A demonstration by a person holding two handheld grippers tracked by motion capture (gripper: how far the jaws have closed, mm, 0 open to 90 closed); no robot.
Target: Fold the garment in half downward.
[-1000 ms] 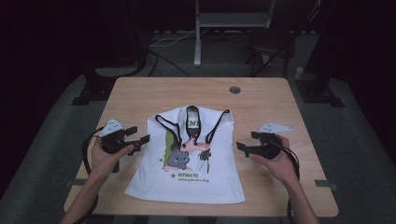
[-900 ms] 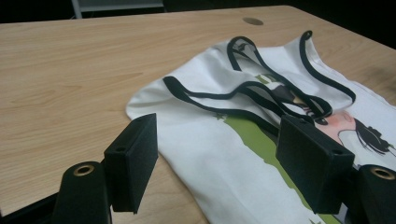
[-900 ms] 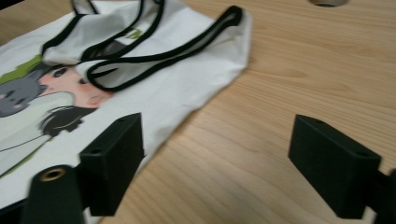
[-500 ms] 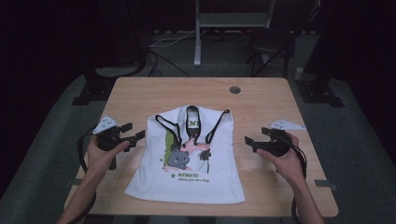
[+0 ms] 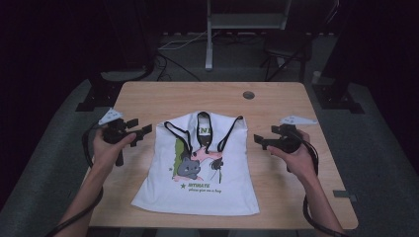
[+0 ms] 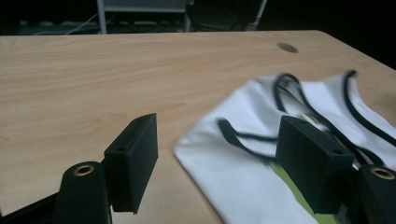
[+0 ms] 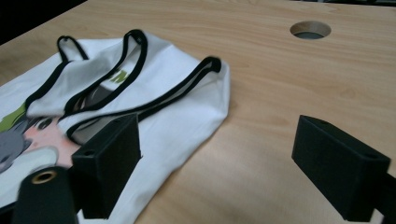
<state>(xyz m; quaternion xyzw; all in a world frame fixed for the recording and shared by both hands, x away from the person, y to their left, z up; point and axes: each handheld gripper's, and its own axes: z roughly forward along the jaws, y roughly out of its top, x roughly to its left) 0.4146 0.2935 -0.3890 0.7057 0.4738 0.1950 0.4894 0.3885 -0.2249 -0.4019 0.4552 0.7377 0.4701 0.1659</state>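
Observation:
A white sleeveless top [image 5: 202, 168] with black trim and a cartoon print lies flat in the middle of the wooden table [image 5: 276, 103], straps toward the far side. My left gripper [image 5: 141, 129] hovers just left of its left shoulder, jaws open and empty. In the left gripper view the top's shoulder corner [image 6: 219, 154] lies on the table beyond the gap of the left gripper [image 6: 222, 163]. My right gripper [image 5: 261, 139] is open beside the right shoulder. In the right gripper view the top [image 7: 177, 93] reaches behind the left jaw of the right gripper [image 7: 224, 163].
A round cable hole [image 5: 248, 95] sits near the table's far edge, also seen as the hole [image 7: 310, 29] in the right gripper view. Behind the table stand a metal post [image 5: 209, 44] and dark equipment bases on the floor. Bare wood flanks the top on both sides.
Both hands have shifted away from the person, up alongside the top to its shoulder level. Both pairs of jaws stay open, and the top has not moved.

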